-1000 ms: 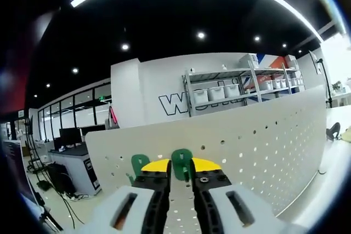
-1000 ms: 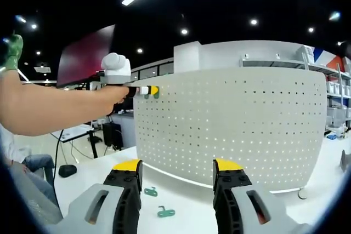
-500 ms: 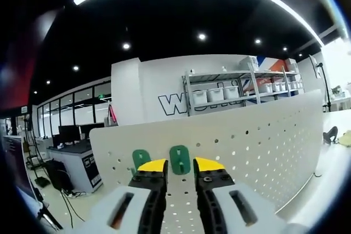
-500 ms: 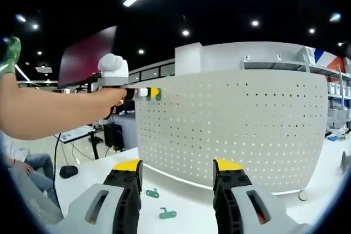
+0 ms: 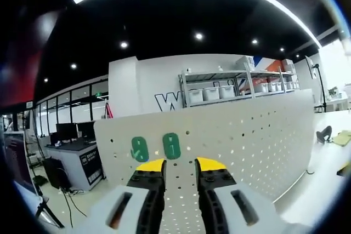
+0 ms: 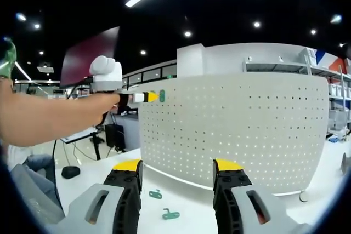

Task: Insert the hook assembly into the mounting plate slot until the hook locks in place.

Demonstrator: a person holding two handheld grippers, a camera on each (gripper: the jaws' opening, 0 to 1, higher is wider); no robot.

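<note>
A white perforated mounting plate (image 5: 247, 141) stands upright on the table. Two green hooks (image 5: 170, 146) (image 5: 139, 149) hang side by side near its upper left corner. My left gripper (image 5: 180, 164) sits just below and in front of them, its yellow-tipped jaws slightly apart with nothing between them. In the right gripper view the plate (image 6: 236, 130) faces me, and the left gripper (image 6: 148, 97) hovers at its top left, a short gap away from a green hook (image 6: 162, 96). My right gripper (image 6: 178, 169) is low and wide open. Two loose green hooks (image 6: 156, 194) (image 6: 170, 214) lie on the table.
A person's bare arm (image 6: 49, 119) reaches in from the left holding the left gripper. Metal shelving with white bins (image 5: 219, 89) stands behind the plate. A dark cable end (image 5: 323, 132) lies on the white table at the right. Desks with monitors (image 5: 71, 135) are at the far left.
The left gripper's jaws have parted and drawn back from the green hook they held. That hook now stays on the plate beside the other one. The right gripper has not moved.
</note>
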